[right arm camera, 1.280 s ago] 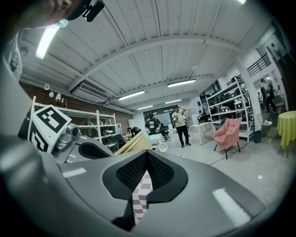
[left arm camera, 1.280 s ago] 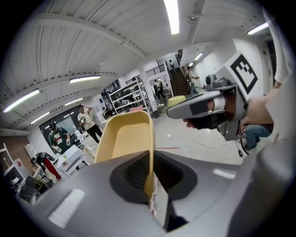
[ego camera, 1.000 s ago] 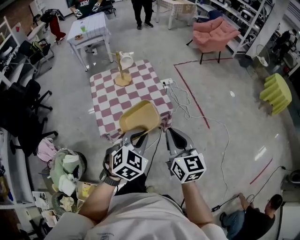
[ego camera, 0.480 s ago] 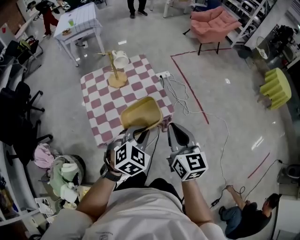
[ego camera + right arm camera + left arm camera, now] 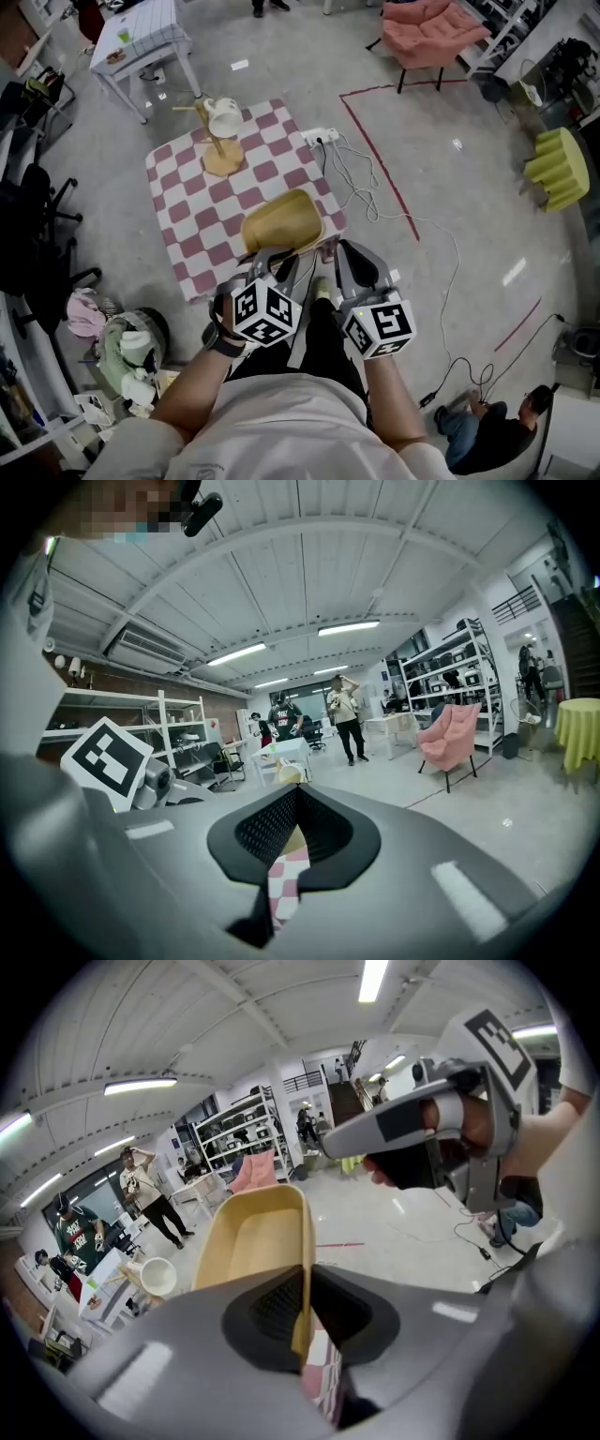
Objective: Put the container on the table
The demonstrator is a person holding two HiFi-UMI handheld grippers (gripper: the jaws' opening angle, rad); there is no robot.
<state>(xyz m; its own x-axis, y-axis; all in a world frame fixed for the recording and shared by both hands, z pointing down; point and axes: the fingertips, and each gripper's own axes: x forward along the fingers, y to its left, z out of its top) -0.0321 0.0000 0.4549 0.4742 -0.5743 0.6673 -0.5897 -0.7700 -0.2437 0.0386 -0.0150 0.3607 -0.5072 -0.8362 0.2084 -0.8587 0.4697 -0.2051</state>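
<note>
Container [image 5: 281, 221] carried forward, left hand-held gripper [image 5: 274, 265] outstretched

The container [image 5: 281, 220] looks like smooth, matt tan plastic; the table [image 5: 187, 230] is draped in soft checked cloth; on the table a bare wooden stand [image 5: 222, 159] carries a glossy white mug [image 5: 223, 117]; the floor [image 5: 450, 225] round the table is polished and shiny; the left gripper [image 5: 302, 1279] is matt grey plastic, its black pads [image 5: 272, 1302] finely textured.

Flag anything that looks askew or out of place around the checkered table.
The white cup hangs tipped on its side from the wooden stand on the table, possibly by design. A power strip lies on the floor by the table's far corner, its cables trailing loose across the floor. Nothing looks spilled or broken.
</note>
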